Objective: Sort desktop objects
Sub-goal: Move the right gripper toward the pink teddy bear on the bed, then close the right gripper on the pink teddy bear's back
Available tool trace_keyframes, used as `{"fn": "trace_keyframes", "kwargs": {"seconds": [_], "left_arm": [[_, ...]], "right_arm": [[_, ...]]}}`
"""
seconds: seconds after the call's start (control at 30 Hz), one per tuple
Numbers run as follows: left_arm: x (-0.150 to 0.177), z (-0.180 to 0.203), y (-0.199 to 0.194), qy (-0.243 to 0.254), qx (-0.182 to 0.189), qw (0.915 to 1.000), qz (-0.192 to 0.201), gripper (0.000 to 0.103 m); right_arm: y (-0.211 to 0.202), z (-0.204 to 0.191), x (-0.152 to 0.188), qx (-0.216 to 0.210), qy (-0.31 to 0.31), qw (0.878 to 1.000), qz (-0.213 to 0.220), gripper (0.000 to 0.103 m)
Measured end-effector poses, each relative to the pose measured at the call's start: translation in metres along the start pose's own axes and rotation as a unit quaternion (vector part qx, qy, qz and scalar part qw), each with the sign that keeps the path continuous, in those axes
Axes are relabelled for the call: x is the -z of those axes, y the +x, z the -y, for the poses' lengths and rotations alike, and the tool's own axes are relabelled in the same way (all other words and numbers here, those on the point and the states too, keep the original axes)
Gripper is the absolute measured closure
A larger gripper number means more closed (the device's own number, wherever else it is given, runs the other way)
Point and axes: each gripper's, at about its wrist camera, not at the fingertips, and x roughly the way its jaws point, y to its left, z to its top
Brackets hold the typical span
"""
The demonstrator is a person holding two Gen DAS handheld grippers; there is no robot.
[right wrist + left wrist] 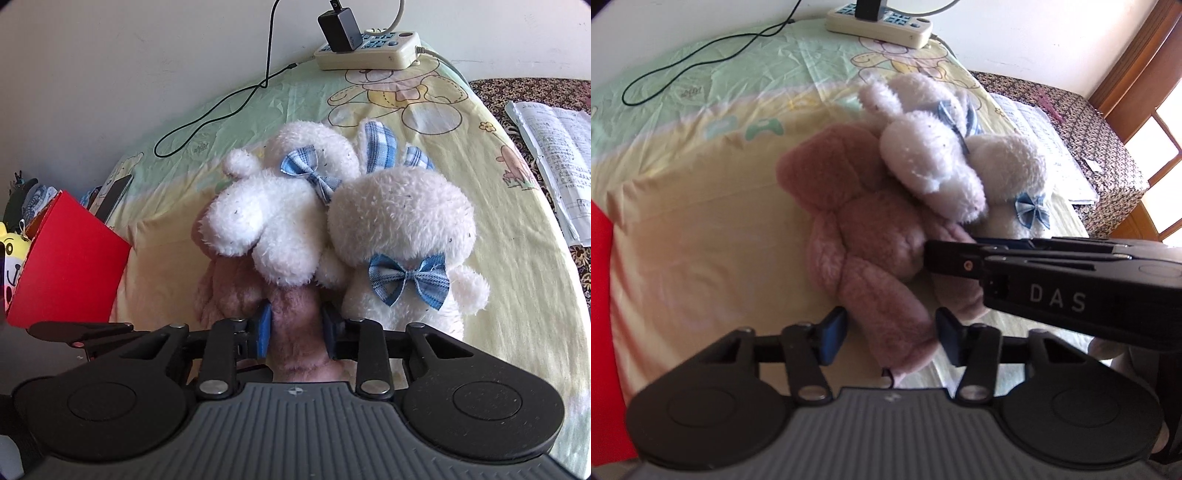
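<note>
pink plush [864, 236]: lying flat | white bunny [399, 221]: overlapping it

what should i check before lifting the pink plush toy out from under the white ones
1. Right tool gripping the pink plush toy: ok, its pads press a pink limb from both sides.
2. Left tool gripping: not ok, open, another pink limb lies between its fingers with gaps either side.
3. Pink toy free to lift: not ok, the white plush bunny and the second white plush toy rest on it.
4. Red box clear of the toys: ok, it stands apart on the left.
5. Black cable clear: ok, it lies behind the pile.
</note>
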Motion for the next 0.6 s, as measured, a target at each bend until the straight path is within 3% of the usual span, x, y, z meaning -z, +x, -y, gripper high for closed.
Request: {"fn": "trace_keyframes", "kwargs": {"seconds": [0.13, 0.33, 0.6], "left_arm": [[0.004, -0.001, -0.009, 0.005, -0.014, 0.9998, 0.010, 0.054], [0.018, -0.011, -0.039, 0.007, -0.006, 0.9995, 0.030, 0.054], [0.063, -0.006, -0.064, 0.052, -0.001, 0.9985, 0.013, 0.054]], "right_arm": [[-0.003, -0.007, 0.005, -0.017, 0.007, 1.000, -0.010, 0.075], [-0.018, -0.023, 0.015, -0.033, -0.009, 0.999, -0.009, 0.076], [-0.034, -0.041, 0.047, -0.044, -0.040, 0.998, -0.035, 0.076]]}}
